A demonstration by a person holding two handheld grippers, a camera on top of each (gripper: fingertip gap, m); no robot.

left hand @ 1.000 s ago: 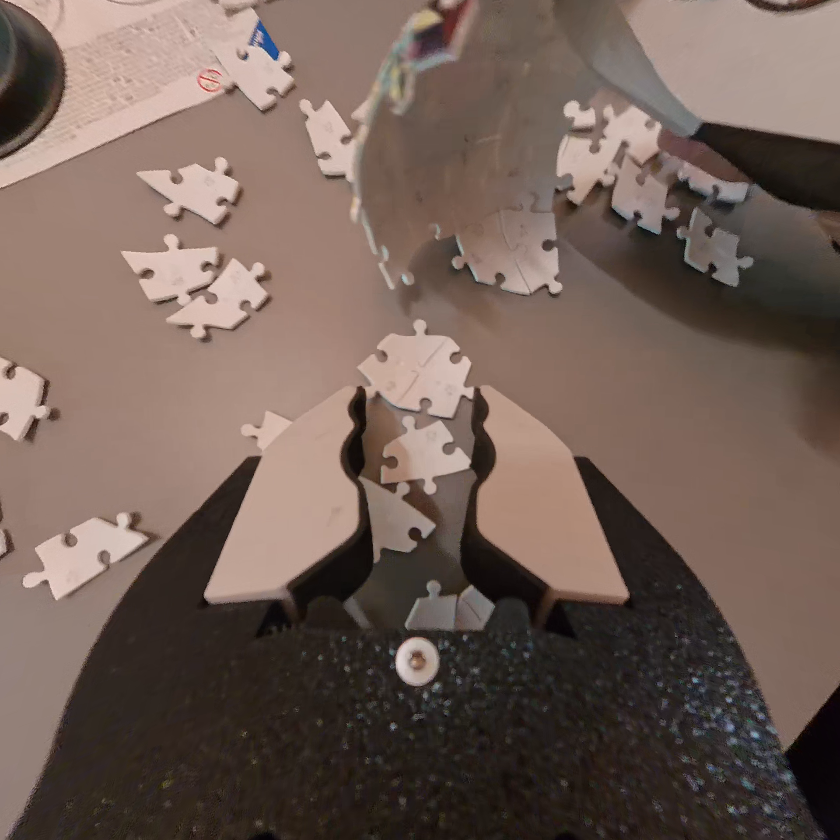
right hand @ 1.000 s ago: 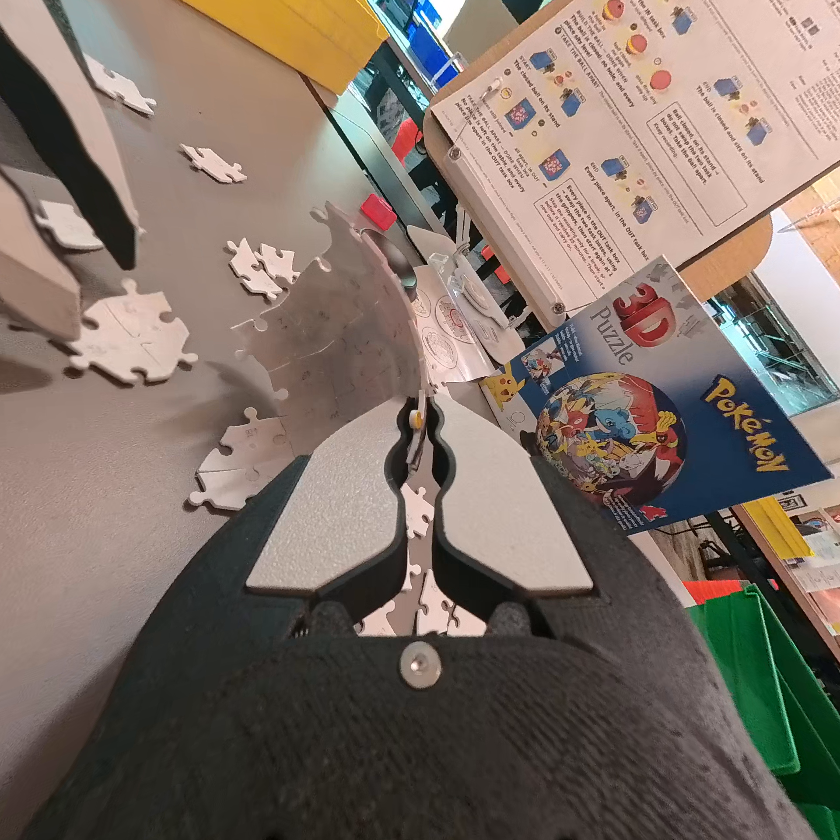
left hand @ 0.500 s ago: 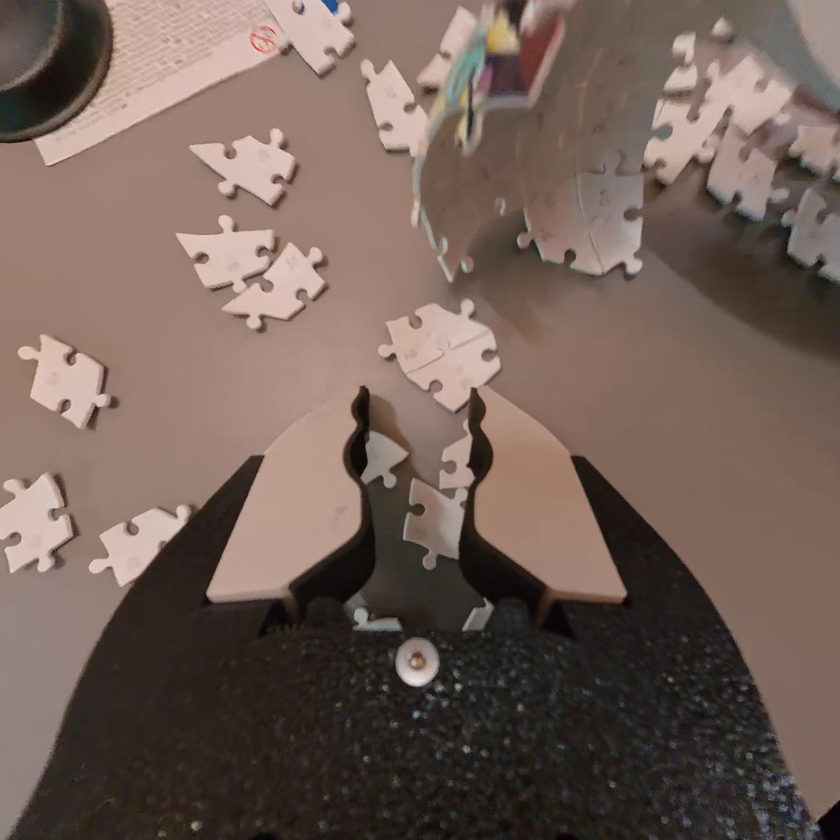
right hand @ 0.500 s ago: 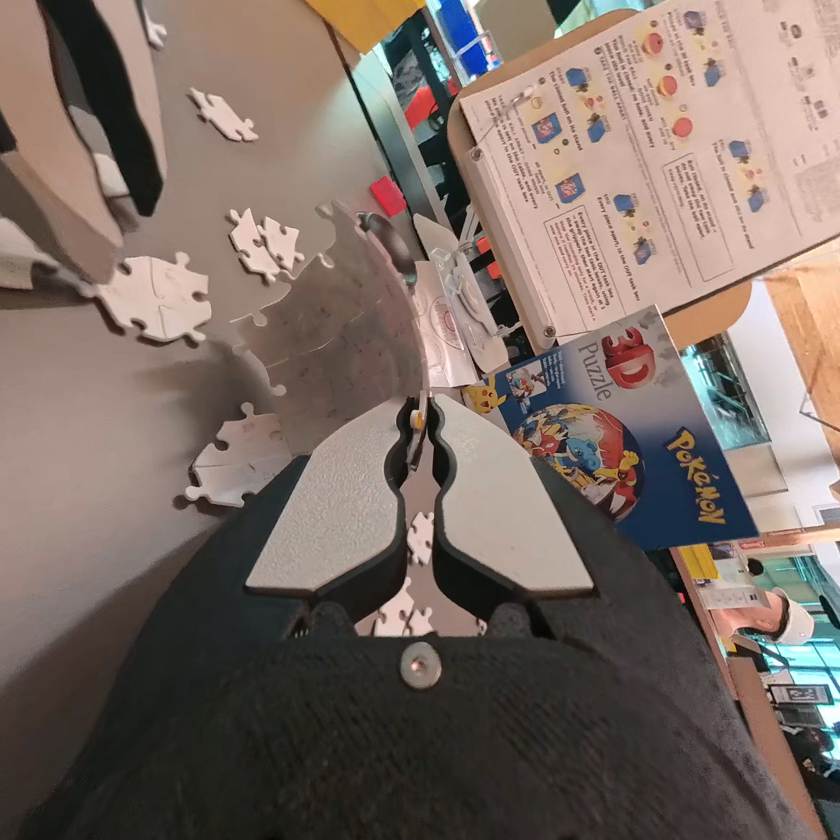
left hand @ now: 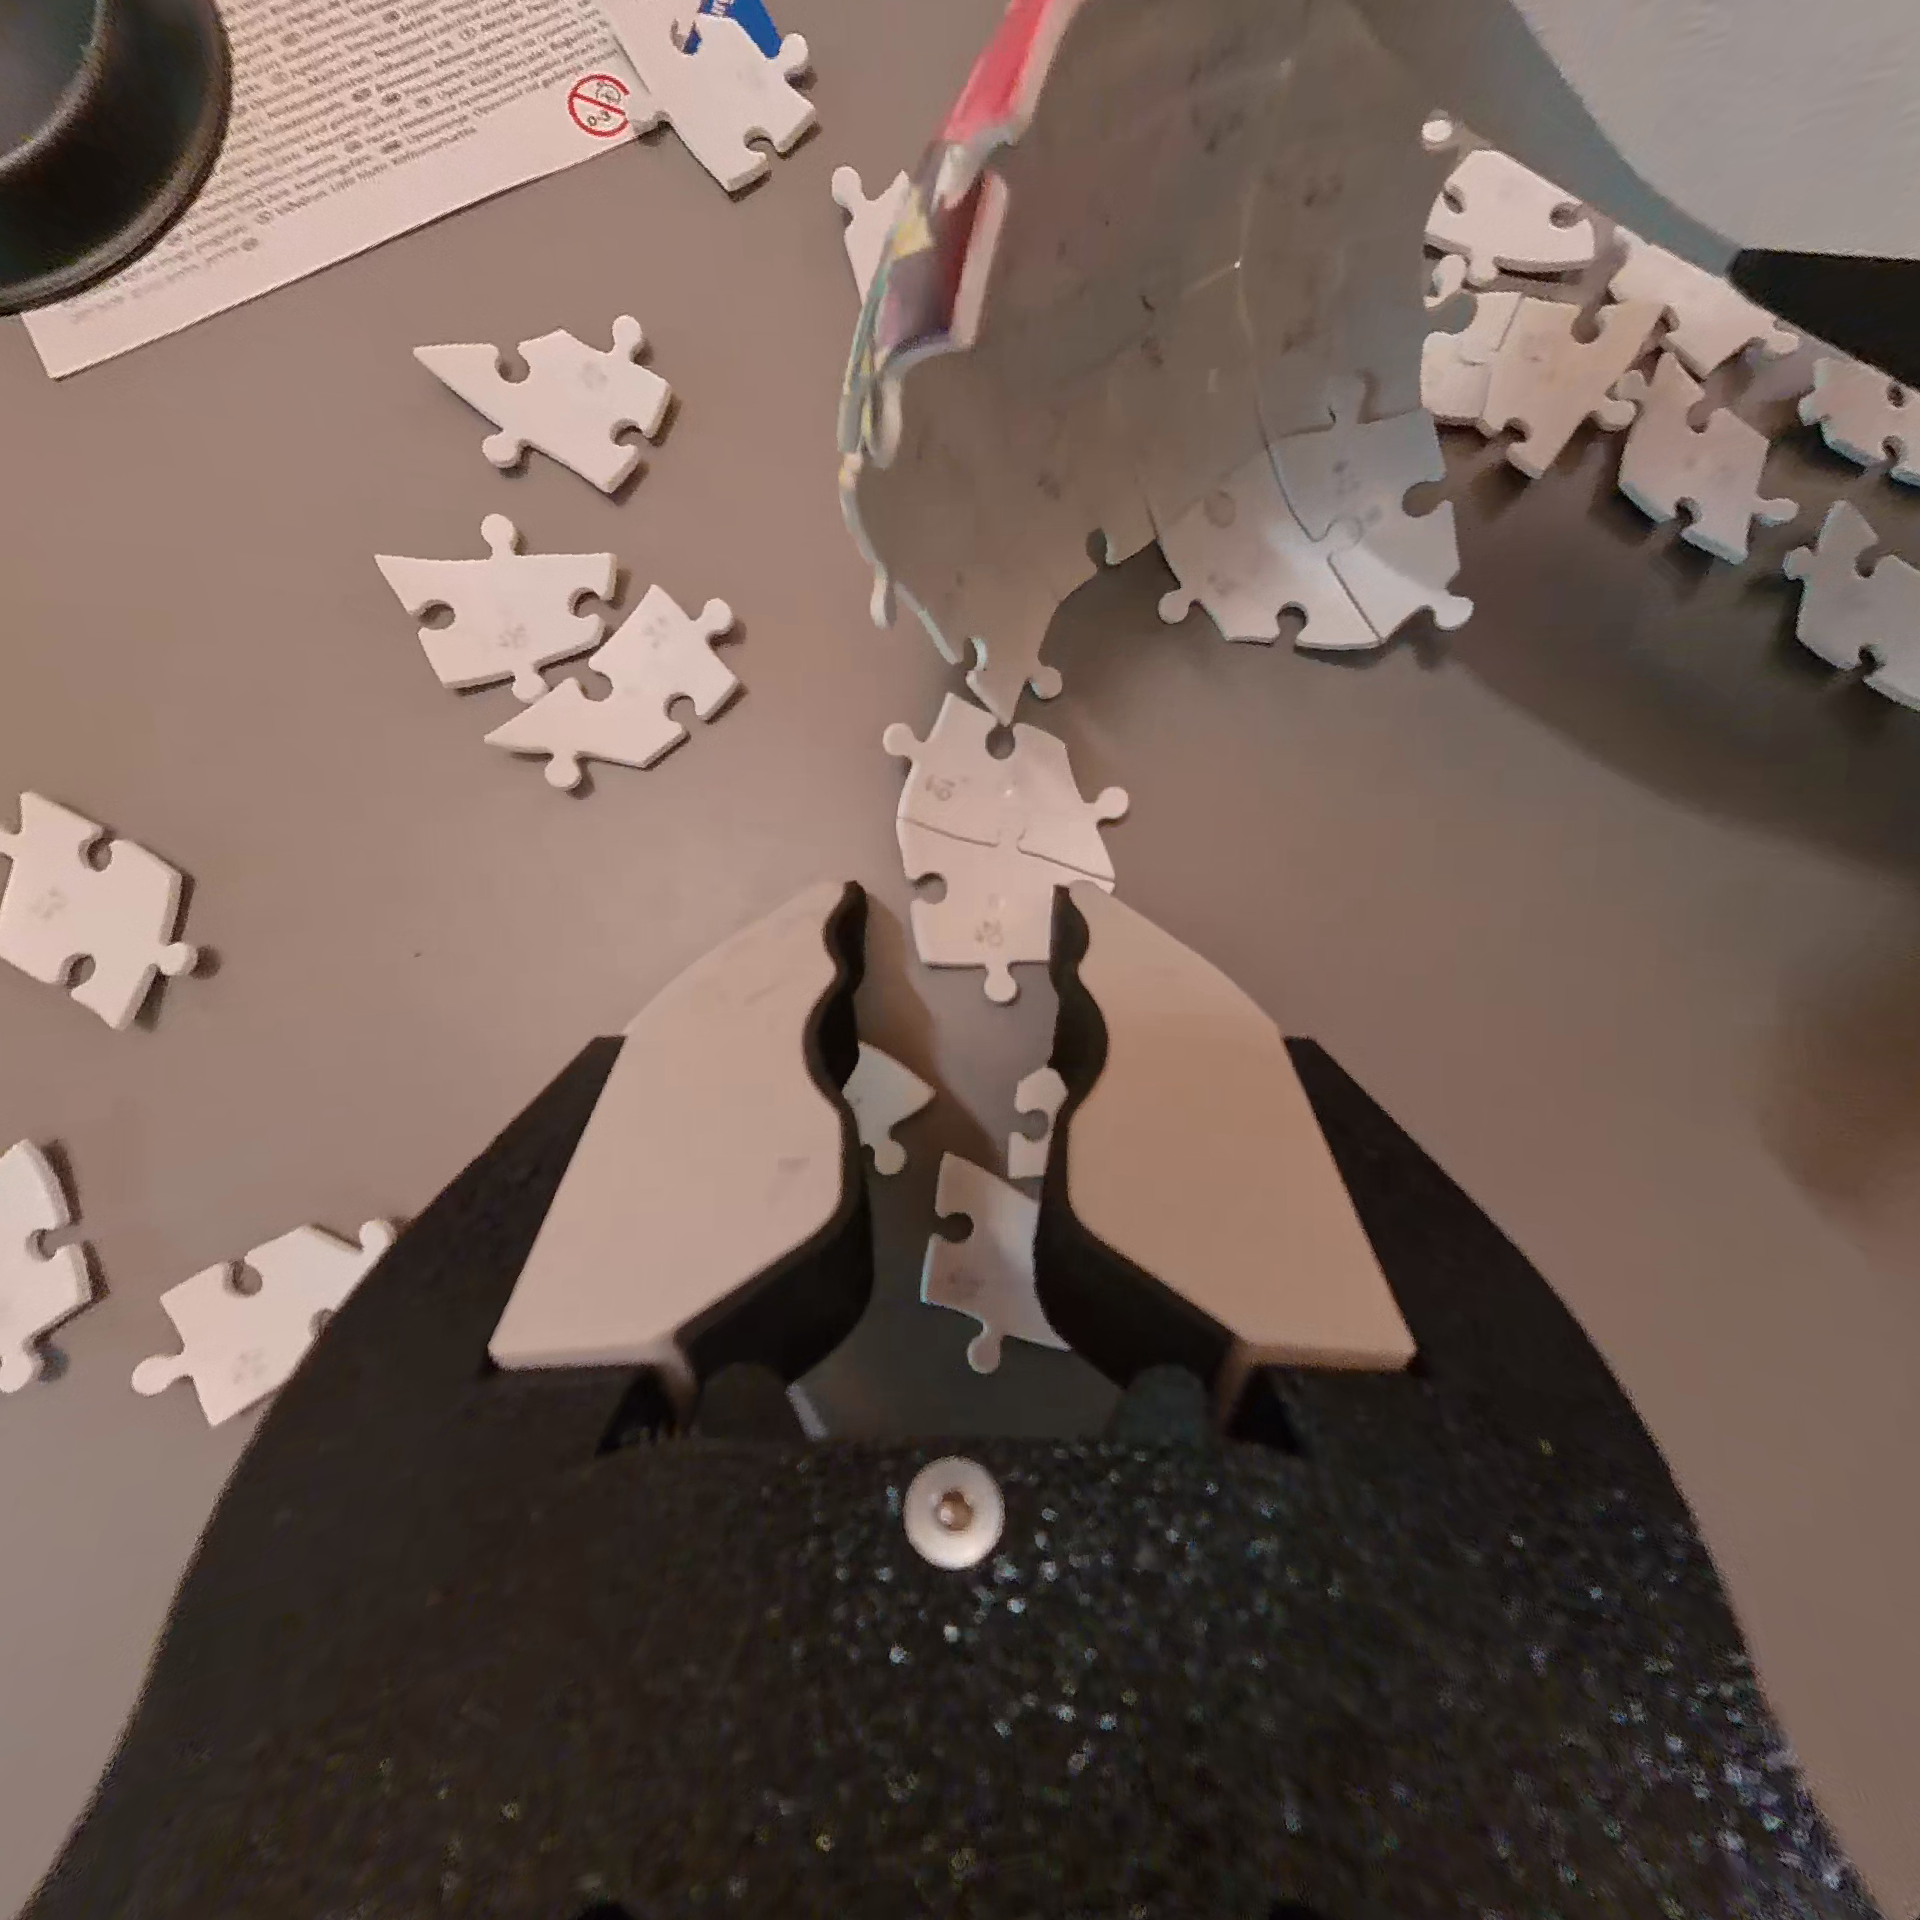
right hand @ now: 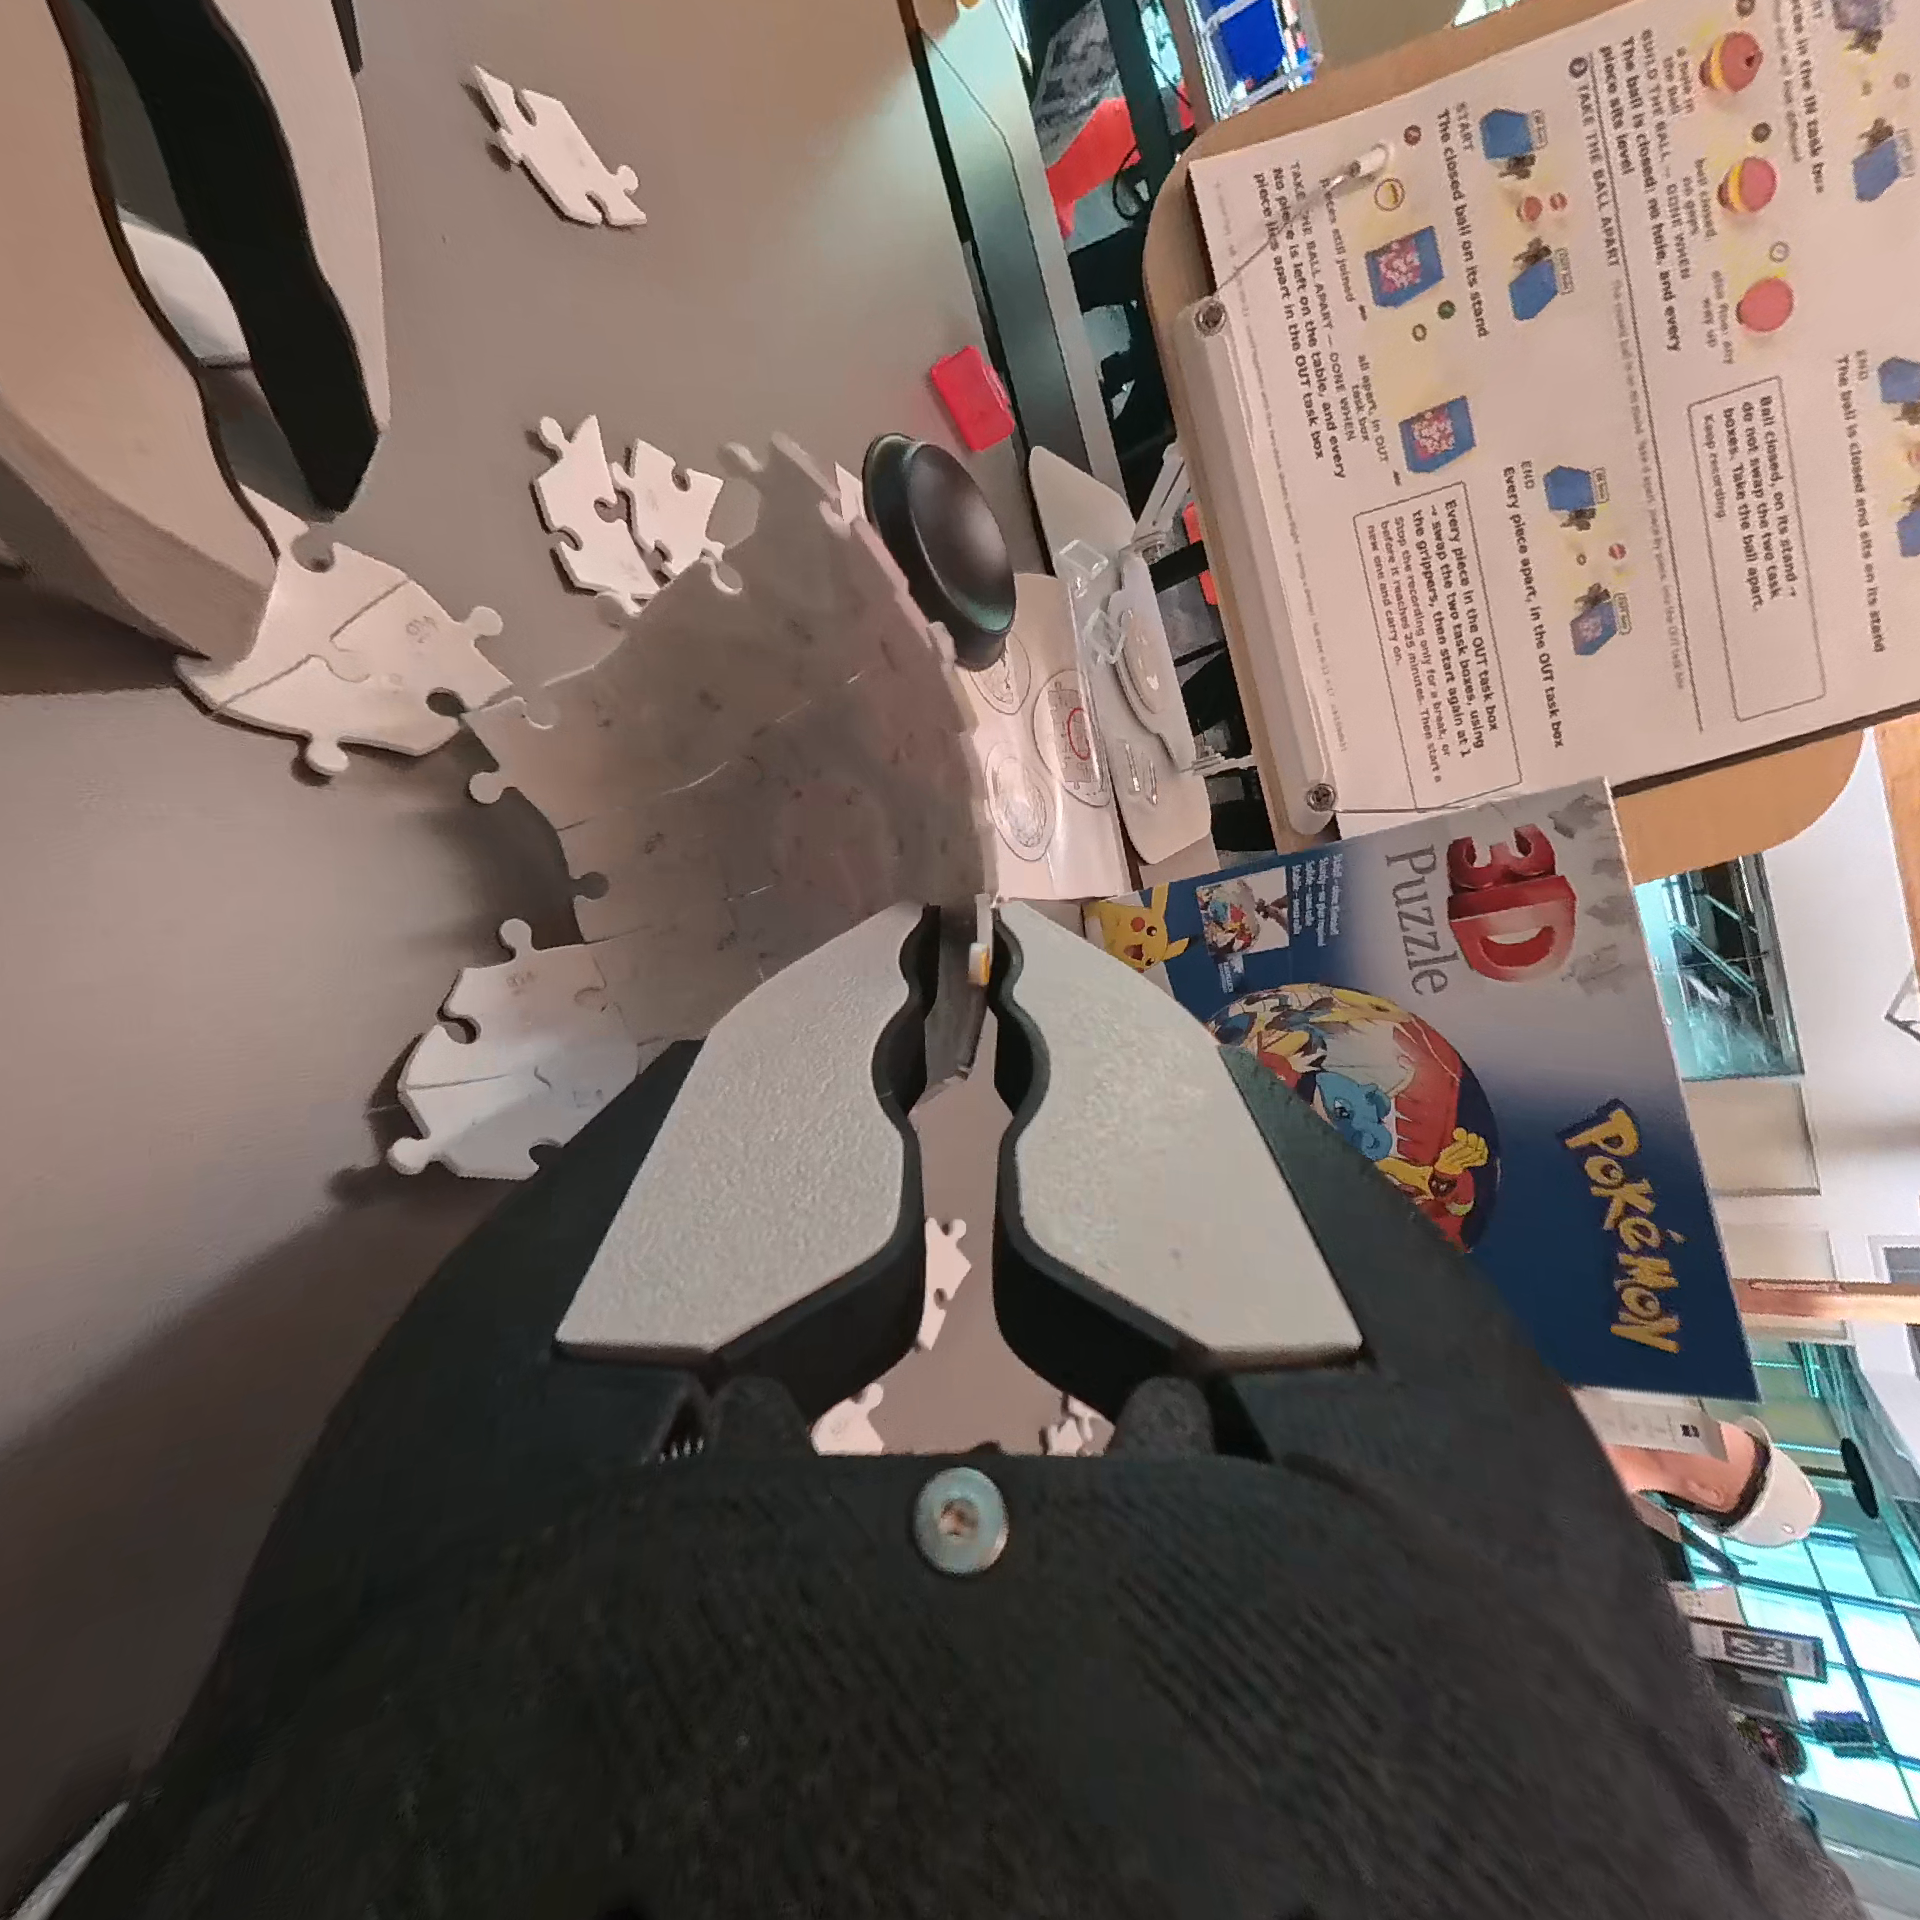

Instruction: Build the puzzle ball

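Note:
My right gripper (right hand: 961, 920) is shut on the edge of a curved, assembled puzzle shell (right hand: 748, 748) and holds it above the grey table. In the left wrist view the shell (left hand: 1143, 364) hangs grey side toward me, and its lower tip reaches the top of a small cluster of joined white pieces (left hand: 997, 831). My left gripper (left hand: 956, 904) is open and low over the table, its fingertips on either side of the cluster's near end. The right fingertip (left hand: 1081, 925) overlaps the cluster's edge and the left one stands apart. The right wrist view shows the cluster (right hand: 353, 665) under the left gripper's fingers (right hand: 83, 468).
Loose white pieces (left hand: 561, 405) lie scattered on the table, with a row at the right (left hand: 1683, 457). Another joined cluster (left hand: 1320, 540) lies under the shell. A printed leaflet (left hand: 312, 156) and a black round stand (left hand: 94, 135) sit far left. A puzzle box (right hand: 1455, 1039) and an instruction board (right hand: 1558, 416) stand beyond the table. The left gripper's tips are roughly 12 cm from the right gripper's.
My left gripper has moved forward to the joined cluster and its jaws have narrowed. The shell in my right gripper has come down until its tip meets the cluster.

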